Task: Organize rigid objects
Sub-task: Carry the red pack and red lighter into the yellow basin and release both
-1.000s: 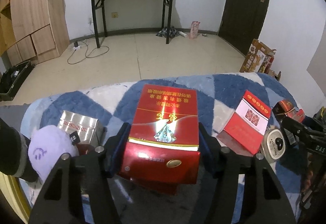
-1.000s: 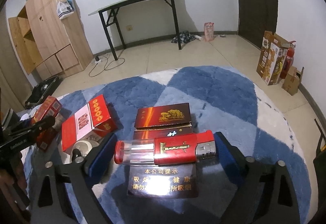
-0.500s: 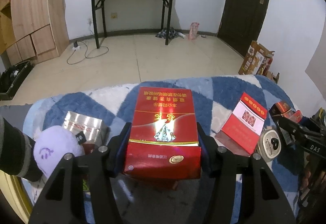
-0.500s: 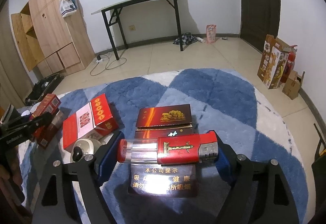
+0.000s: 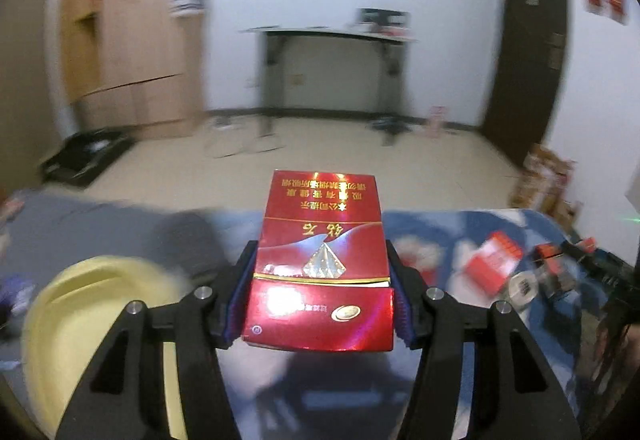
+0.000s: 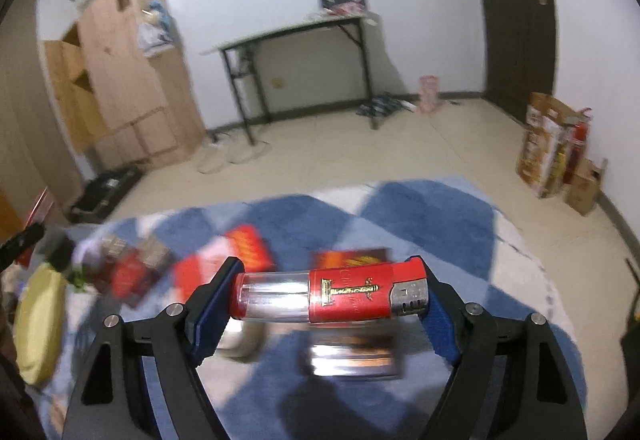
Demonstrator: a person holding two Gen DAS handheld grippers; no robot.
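The left gripper (image 5: 318, 300) is clamping a glossy red cardboard cigarette pack (image 5: 320, 260) between its blue-padded fingers (image 5: 239, 300), which are pressing the pack's two long side faces near its hinged-lid end. The pack is projecting forward beyond the fingertips, held clear above the blue-and-white checked rug (image 5: 440, 232). A pale yellow plastic tray (image 5: 80, 320) is lying below and to the left.

The right gripper (image 6: 328, 304) is gripping a red-and-clear plastic lighter (image 6: 332, 298) crosswise, one pad (image 6: 212, 304) bearing on each end, metal head toward the right finger. It is hanging above the rug (image 6: 420, 208). Blurred red boxes (image 6: 248, 248) are lying beneath and left; a dark flat box (image 6: 356, 352) is sitting directly below.
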